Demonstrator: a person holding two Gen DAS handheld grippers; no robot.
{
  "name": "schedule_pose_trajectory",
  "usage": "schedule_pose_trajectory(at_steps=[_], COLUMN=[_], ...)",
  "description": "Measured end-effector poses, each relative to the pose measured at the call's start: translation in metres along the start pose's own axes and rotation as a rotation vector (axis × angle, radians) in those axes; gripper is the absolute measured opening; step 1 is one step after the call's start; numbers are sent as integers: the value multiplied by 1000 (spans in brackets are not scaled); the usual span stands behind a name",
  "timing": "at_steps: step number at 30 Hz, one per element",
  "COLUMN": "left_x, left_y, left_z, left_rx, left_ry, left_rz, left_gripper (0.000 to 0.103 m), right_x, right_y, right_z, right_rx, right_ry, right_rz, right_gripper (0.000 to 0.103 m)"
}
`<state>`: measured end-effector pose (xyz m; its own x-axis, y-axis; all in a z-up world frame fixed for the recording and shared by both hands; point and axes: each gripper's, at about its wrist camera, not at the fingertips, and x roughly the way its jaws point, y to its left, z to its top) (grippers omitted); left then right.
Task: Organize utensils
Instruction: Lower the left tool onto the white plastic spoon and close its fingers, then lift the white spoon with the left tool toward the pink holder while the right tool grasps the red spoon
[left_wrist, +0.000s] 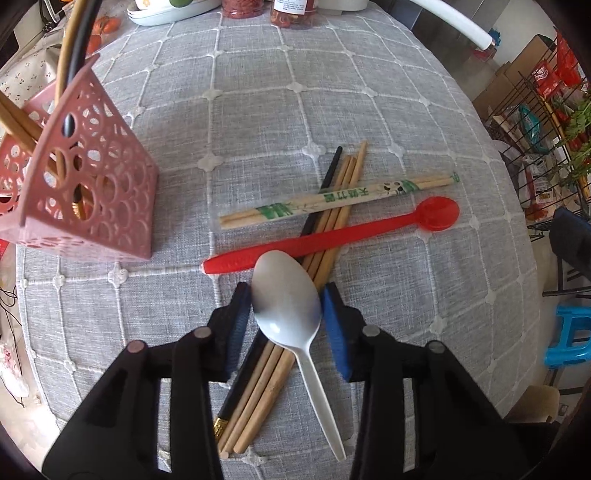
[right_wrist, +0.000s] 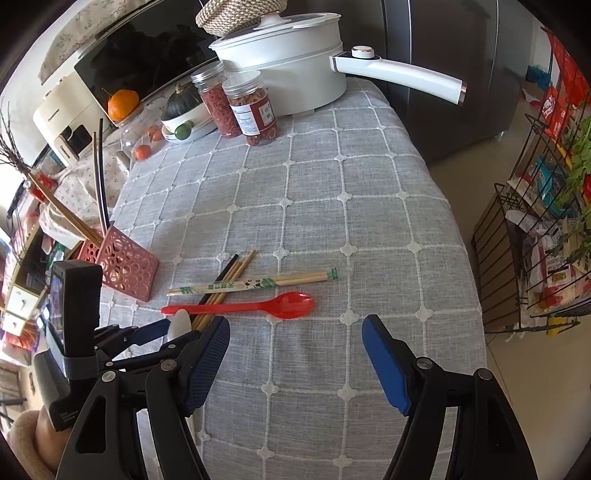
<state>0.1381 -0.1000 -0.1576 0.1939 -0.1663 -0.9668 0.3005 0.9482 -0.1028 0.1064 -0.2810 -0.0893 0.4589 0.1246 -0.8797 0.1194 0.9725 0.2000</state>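
Left tongs (left_wrist: 286, 301) with both pads against white plastic spoon (left_wrist: 288, 299) bowl, clamping it, spoon lying across bare chopsticks (left_wrist: 328, 229) on grey checked tabletop (left_wrist: 258, 129), red spoon (left_wrist: 332, 236) and wrapped chopsticks (left_wrist: 332, 199) just beyond, pink perforated holder (left_wrist: 92, 184) at left, right tongs (right_wrist: 295, 325) spread wide, nothing between them.

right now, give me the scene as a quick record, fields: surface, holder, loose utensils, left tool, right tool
surface: table under a grey checked cloth
holder: pink perforated holder, upright at the left, chopsticks already standing in it
loose utensils: white plastic spoon, red spoon, wrapped chopsticks, bare chopsticks crossed under them
left tool: blue pads pressing either side of the white spoon's bowl
right tool: open, nothing between its pads, above bare cloth
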Motion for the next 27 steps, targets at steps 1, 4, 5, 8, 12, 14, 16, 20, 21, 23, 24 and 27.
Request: schedule_pose_trajectory(at_steps=[1,4,5,8,12,14,16,20,21,23,24,27], left_x=[-1,-8,-13,-32,-61,-73,-85,-102,-104,-109,-110,-111], left_y=[1,4,5,9,15,16,21,25,27,29,31,35], left_z=[0,-1,-1,-4,-7,-9,-9,-8,-8,-9,-10,-12], left_rx=[-7,-14,-12,-12,-19,-25,-24,-19,-18,-21,-22,-23], left_ry=[-3,-31,-44,-102,-195,-240,-284,-356,-366,-379,-384,-393], left_rz=[-2,-8,-14,-37,-82,-108,-118,-114,-115,-117,-118,-115], left_gripper=[39,39,39,38,38,38,38,38,38,38,38,38], right_x=[0,2,3,6,13,17,24,44,50,61,66,78], right_y=[0,-1,-2,-3,-8,-10,-13,-21,-23,-28,-29,-27], right_z=[0,0,0,0,1,2,2,3,3,3,4,5], right_rx=[2,4,4,8,37,54,76,140,162,200,210,216], right_ry=[2,6,7,13,27,30,36,72,83,103,109,113], right_rz=[-2,-6,-9,-14,-10,-1,10,26,33,50,54,50], right_gripper=[75,75,75,75,75,75,75,72,70,58,55,45])
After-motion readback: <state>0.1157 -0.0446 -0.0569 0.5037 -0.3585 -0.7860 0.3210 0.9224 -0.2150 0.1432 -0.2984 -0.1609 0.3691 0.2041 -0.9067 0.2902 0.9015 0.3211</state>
